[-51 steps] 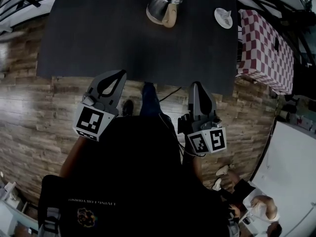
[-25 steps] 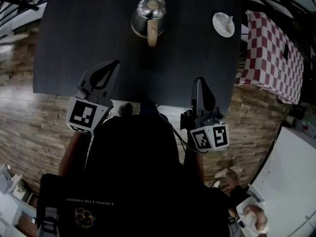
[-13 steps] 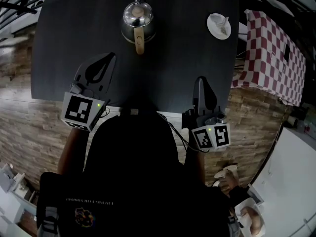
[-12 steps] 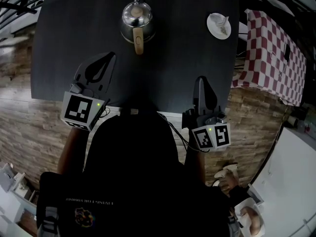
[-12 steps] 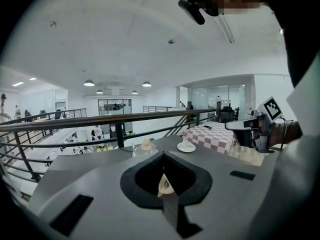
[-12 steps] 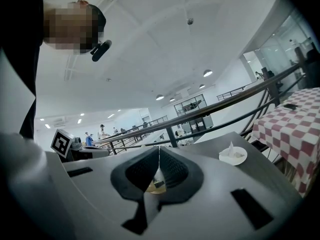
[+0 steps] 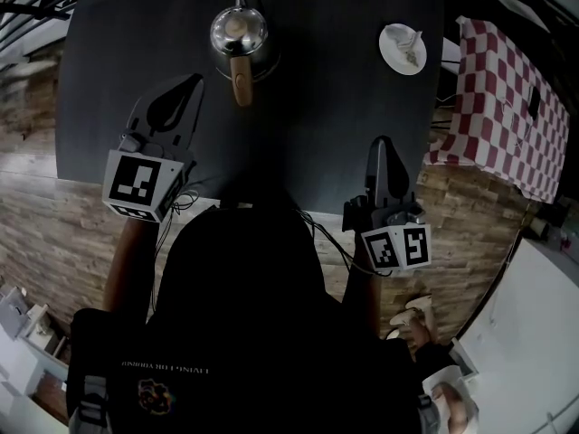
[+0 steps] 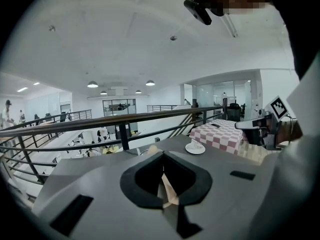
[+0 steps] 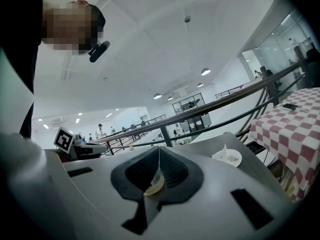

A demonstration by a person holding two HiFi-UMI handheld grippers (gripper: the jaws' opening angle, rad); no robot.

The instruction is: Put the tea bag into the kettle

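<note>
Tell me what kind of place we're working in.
Probably an upper-floor gallery of a large open hall: a black metal railing overlooks a lower level, with a red-and-white checked tablecloth and wood-plank floor nearby.

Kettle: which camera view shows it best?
The head view: the whole kettle shows from above on the dark table. The left gripper view gives only tan slivers behind its shut jaws, probably the handle. In the right gripper view I cannot make it out.

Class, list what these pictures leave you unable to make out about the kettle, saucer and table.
Kettle: inside hidden under its lid, head view; mostly behind the shut left gripper in its own view.
Tea bag on saucer: too small for detail, all views.
Table: far edge cut off, head view's top.
</note>
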